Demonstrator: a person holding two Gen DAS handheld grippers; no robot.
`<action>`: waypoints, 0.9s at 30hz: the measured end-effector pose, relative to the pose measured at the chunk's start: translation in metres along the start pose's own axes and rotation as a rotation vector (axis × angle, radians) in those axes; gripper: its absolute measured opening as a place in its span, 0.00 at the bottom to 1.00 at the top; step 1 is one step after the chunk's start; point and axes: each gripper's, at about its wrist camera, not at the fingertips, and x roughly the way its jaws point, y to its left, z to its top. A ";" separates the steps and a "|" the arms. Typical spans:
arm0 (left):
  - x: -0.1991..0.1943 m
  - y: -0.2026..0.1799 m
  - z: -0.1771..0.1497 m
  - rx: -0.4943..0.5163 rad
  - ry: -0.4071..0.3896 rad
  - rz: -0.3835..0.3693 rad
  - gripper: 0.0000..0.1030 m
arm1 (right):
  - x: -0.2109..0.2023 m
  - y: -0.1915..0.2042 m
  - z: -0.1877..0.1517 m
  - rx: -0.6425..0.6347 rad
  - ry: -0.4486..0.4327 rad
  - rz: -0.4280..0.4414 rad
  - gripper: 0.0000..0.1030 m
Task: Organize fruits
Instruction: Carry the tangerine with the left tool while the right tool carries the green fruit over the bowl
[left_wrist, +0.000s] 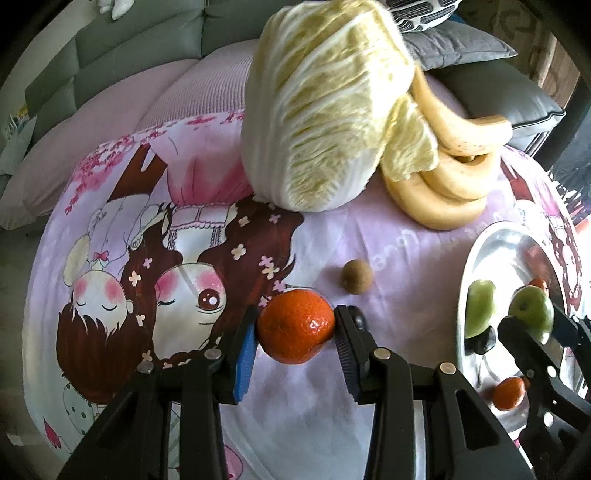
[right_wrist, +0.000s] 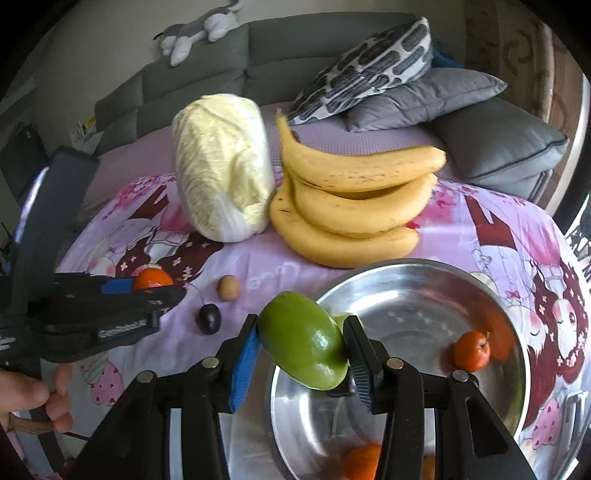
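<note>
The left gripper (left_wrist: 295, 332), tilted steeply down, clamps a round orange mandarin (left_wrist: 294, 326) above the pink cartoon-print cloth (left_wrist: 388, 236). The right gripper (right_wrist: 301, 350) grips an oval green fruit (right_wrist: 303, 339) over the steel bowl's (right_wrist: 424, 273) near rim. Ahead lie yellow bananas (right_wrist: 354, 206) and a grey sofa (right_wrist: 258, 48).

Soft, even daylight fills both views, moderately bright, with washed, slightly pale colours. Shadows are faint and diffuse; a weak one lies under the cabbage (right_wrist: 221, 170) and the bananas (right_wrist: 354, 206). The steel bowl (right_wrist: 417, 280) mirrors its surroundings and carries broad pale glare along its wall; in the left wrist view its rim (left_wrist: 491, 236) shines white. Small highlights sit on the orange (left_wrist: 295, 326) and the green fruit (right_wrist: 304, 350). Fisheye bending curves the sofa (right_wrist: 207, 66) and the bed's edges, and black vignetting fills the corners. The near black fingers (right_wrist: 354, 354) look soft, and the left gripper (right_wrist: 125, 306) is smeared in the right wrist view.
</note>
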 end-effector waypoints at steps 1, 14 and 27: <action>-0.001 -0.002 0.001 0.007 -0.004 0.000 0.40 | 0.000 -0.004 -0.001 0.008 0.002 0.001 0.47; -0.021 -0.044 0.000 0.079 -0.051 -0.043 0.40 | -0.008 -0.054 -0.005 0.099 -0.009 -0.036 0.47; -0.024 -0.086 -0.005 0.170 -0.051 -0.083 0.40 | -0.012 -0.110 -0.009 0.203 0.000 -0.136 0.47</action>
